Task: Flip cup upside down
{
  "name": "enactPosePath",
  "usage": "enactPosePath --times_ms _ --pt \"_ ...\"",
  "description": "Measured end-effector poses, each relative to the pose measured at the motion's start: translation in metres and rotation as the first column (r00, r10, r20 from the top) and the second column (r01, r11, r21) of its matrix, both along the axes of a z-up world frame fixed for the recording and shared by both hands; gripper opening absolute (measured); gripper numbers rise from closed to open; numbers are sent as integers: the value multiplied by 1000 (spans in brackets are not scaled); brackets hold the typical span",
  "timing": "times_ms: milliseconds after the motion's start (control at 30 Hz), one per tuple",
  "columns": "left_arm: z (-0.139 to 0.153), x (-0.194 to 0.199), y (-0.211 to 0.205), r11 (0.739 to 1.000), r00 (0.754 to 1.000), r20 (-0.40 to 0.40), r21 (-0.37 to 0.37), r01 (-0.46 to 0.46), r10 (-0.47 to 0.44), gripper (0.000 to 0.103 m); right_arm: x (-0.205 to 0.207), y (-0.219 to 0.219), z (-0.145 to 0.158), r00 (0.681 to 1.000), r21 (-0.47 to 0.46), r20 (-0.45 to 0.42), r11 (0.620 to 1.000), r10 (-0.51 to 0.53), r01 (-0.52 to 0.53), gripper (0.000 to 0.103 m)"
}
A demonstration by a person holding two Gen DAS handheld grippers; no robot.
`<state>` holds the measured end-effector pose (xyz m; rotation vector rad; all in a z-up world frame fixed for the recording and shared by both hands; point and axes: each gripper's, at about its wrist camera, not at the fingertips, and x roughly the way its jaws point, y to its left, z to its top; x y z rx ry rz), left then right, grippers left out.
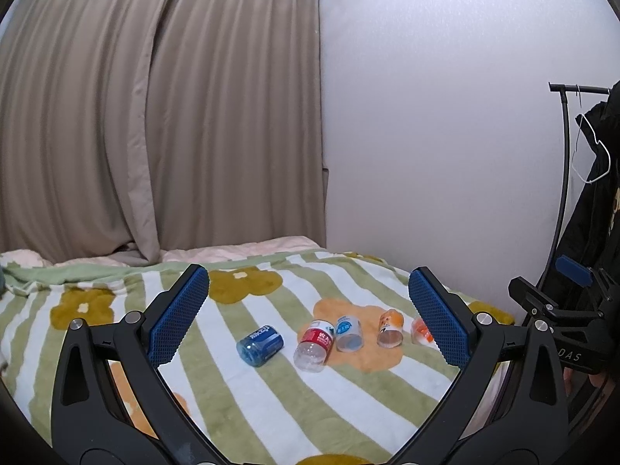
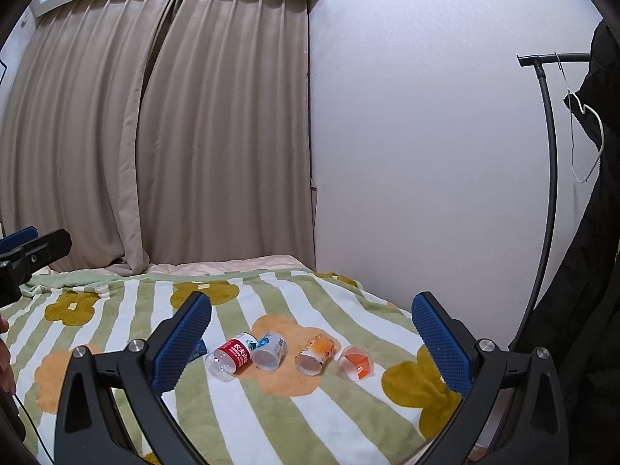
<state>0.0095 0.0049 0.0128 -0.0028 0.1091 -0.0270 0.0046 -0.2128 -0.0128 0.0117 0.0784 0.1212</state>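
Left hand-held gripper (image 1: 309, 310) and right hand-held gripper (image 2: 311, 337) both spread wide, empty. Five cut-bottle cups lie on their sides on the bed blanket (image 1: 348, 407); red-label cup (image 2: 232, 356) beside the orange flower patch (image 2: 286, 383). Likely light, thin, crushable, slick: pinch mid-body, gently

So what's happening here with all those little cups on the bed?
A person holds a pair of tongs in each hand, both open and empty, above a striped flower blanket. Five small cups cut from plastic bottles lie on their sides in a row: a blue cup, a red-label cup, a pale blue-label cup, an orange-print cup and a clear orange cup. The left tongs and right tongs touch none of them yet.
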Motion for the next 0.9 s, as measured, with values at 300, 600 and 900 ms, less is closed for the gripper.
enactPosePath --times_ms 300,600,900 --pt "-3 -2 -1 1000 1000 -2 -2 -2 2 103 -1 0 0 1000 6 9 1000 5 -5 103" --pt "-4 -3 0 1000 1000 -5 -1 -2 2 103 -1 0 0 1000 4 14 1000 5 -5 103" --pt "-3 -5 2 1000 1000 -7 -2 -2 2 103 -1 -1 2 1000 6 25 1000 -12 12 103"
